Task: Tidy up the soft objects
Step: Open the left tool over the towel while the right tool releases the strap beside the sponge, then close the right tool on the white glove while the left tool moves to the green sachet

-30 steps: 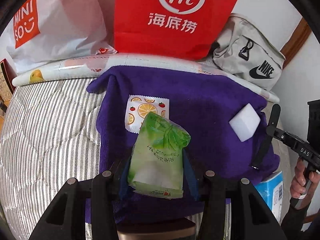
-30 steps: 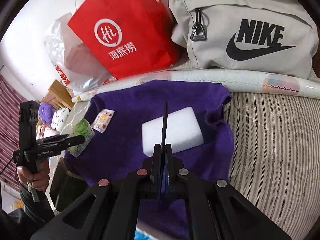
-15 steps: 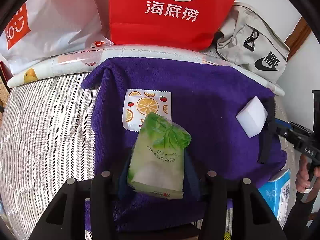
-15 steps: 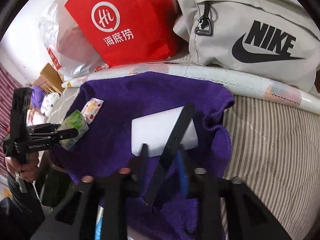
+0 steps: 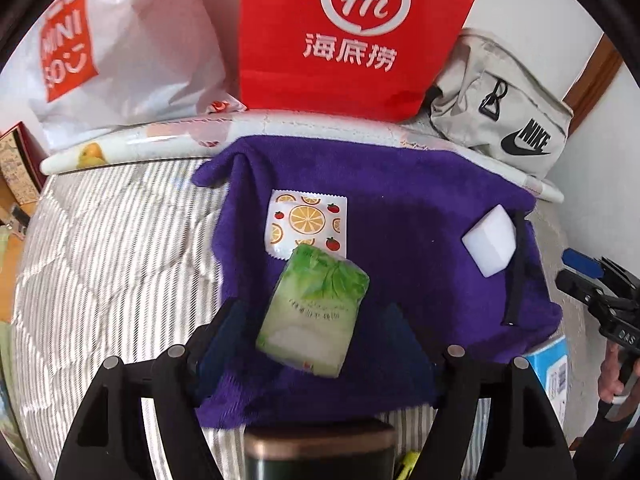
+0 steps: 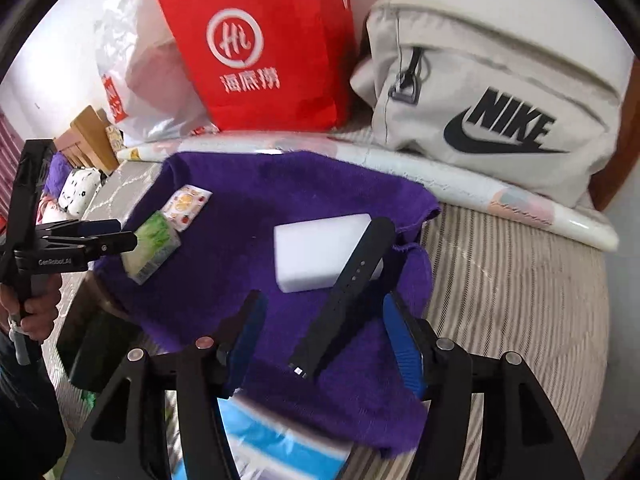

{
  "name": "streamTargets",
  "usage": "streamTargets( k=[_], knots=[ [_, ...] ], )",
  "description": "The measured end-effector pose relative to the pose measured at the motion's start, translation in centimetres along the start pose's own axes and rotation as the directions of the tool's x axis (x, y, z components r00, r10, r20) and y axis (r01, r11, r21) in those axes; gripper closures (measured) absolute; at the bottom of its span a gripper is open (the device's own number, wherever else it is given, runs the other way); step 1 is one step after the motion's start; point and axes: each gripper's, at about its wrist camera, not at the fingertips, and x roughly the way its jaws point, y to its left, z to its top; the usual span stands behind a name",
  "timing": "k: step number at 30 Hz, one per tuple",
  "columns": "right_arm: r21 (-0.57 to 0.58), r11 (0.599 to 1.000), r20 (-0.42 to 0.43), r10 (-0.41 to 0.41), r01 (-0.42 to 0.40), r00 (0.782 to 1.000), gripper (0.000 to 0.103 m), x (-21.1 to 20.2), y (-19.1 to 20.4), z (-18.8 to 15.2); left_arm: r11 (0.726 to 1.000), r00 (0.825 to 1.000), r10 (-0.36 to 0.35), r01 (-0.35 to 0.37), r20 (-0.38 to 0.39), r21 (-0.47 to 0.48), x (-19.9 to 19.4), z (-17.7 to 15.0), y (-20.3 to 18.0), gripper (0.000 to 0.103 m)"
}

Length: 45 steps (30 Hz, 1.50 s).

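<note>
Now we have just been opening both jaws, releasing the green tissue pack [image 5: 314, 312] and the black strap [image 6: 344, 296] on the purple towel [image 5: 408, 208], so next we must lift both away.

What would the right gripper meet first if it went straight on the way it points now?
Probably the black strap, which lies loose between the open fingers of the right gripper, partly on the white sponge. Under it is the purple towel. Depth is unclear.

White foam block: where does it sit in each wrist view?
Left wrist: white foam block at right, near the purple towel's right edge.
Right wrist: centre, partly under the black strap.
Shared landmark: red Hi bag.
</note>
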Motion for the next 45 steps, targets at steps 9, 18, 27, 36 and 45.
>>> streamTargets(
  k=[9, 18, 27, 36, 45],
  knots=[
    [-0.034, 0.999, 0.088, 0.039, -0.036, 0.995, 0.043, -6.2, 4.8, -4.4, 1.000, 0.995, -0.004, 0.002, 0.103, 0.016, -6.4, -5.0, 0.4, 0.030],
    [-0.058, 0.986, 0.082, 0.158, -0.154, 0.984, 0.043, -10.0, 8.6, -10.9, 0.998, 0.994, -0.013, 0.005, 0.112, 0.067, -10.3, -12.1, 0.3, 0.030],
    [-0.053, 0.978, -0.001, 0.202, -0.202, 0.979, 0.069, -9.5, 11.0, -17.6, 0.996, 0.996, -0.015, 0.007, 0.089, 0.091, -10.8, -18.0, 0.0, 0.030],
    [0.033, 0.988, -0.077, 0.154, -0.152, 0.985, 0.078, -5.2, 10.9, -19.6, 0.997, 0.997, -0.040, 0.036, 0.058, 0.064, -10.1, -21.6, 0.6, 0.030],
    [0.024, 0.980, 0.057, 0.196, -0.197, 0.979, 0.099, -7.3, 11.5, -19.1, 0.998, 0.998, -0.039, 0.036, 0.051, 0.054, -9.4, -22.9, 1.6, 0.030]
  ],
)
